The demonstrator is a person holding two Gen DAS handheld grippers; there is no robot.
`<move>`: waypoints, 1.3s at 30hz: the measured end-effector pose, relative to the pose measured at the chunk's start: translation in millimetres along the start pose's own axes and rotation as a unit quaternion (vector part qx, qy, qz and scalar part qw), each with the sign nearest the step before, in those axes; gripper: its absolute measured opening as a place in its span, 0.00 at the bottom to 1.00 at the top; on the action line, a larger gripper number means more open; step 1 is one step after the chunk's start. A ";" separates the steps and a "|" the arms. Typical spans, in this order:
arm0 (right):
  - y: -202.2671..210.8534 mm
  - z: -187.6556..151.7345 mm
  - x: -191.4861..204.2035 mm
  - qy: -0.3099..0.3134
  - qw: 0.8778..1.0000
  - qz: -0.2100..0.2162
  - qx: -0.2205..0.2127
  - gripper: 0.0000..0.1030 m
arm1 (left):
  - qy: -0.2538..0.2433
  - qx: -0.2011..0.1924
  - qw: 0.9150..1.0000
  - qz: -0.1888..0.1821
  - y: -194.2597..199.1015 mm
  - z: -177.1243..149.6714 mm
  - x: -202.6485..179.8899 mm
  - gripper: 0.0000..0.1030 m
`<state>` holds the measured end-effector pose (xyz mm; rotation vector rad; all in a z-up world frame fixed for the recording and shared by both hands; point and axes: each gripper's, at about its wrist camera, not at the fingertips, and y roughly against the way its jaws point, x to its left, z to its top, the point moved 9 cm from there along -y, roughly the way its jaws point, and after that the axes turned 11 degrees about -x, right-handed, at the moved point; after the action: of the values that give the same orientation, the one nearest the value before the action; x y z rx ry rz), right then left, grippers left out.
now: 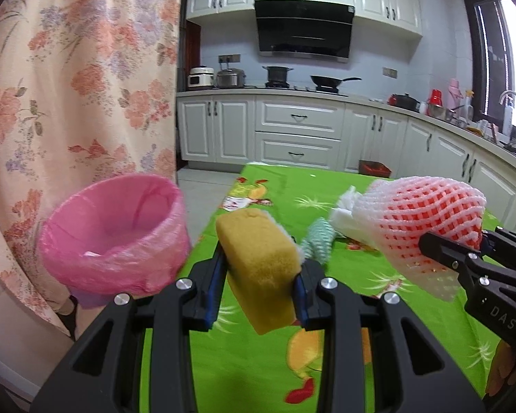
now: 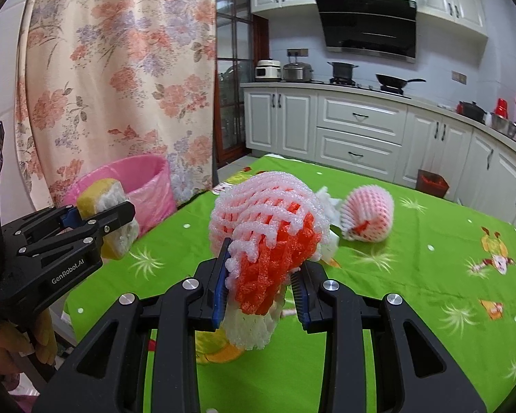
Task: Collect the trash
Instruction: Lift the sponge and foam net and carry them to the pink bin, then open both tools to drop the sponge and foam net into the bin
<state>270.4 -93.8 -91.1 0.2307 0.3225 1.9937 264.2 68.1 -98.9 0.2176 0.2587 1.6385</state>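
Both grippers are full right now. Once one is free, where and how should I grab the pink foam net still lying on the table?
The pink foam net lies on its side on the green tablecloth, rounded end to the right and gathered open end to the left. Probably best to come from above and close across its middle, where the soft mesh should squash between the pads.

A kitchen: white cabinets run along the far wall and turn right under a dark-framed window. A black hood hangs above the stove. A floral curtain fills the left. Pale tiled floor.
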 end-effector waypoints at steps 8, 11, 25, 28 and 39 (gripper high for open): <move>-36.2 20.3 43.8 0.015 0.999 0.047 0.000 0.31 | 0.011 -0.011 0.998 0.055 -6.5 13.7 58.3 0.32; -51.2 31.0 63.4 0.026 0.997 0.068 -0.003 0.31 | 0.009 -0.019 0.997 0.076 -11.1 22.7 82.6 0.32; -124.3 69.6 146.7 0.060 0.988 0.142 -0.008 0.31 | 0.007 -0.033 0.989 0.147 -45.7 51.2 180.1 0.32; -138.4 73.3 160.9 0.064 0.986 0.153 -0.007 0.31 | 0.011 -0.027 0.987 0.158 -54.7 49.5 199.7 0.32; -196.2 74.9 202.8 0.069 0.979 0.190 0.019 0.31 | 0.039 -0.003 0.984 0.174 -83.2 35.9 250.9 0.33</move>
<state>373.7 179.0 -80.6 0.1888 0.4304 2.3897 333.1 325.7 -92.7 0.2022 0.2857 1.9976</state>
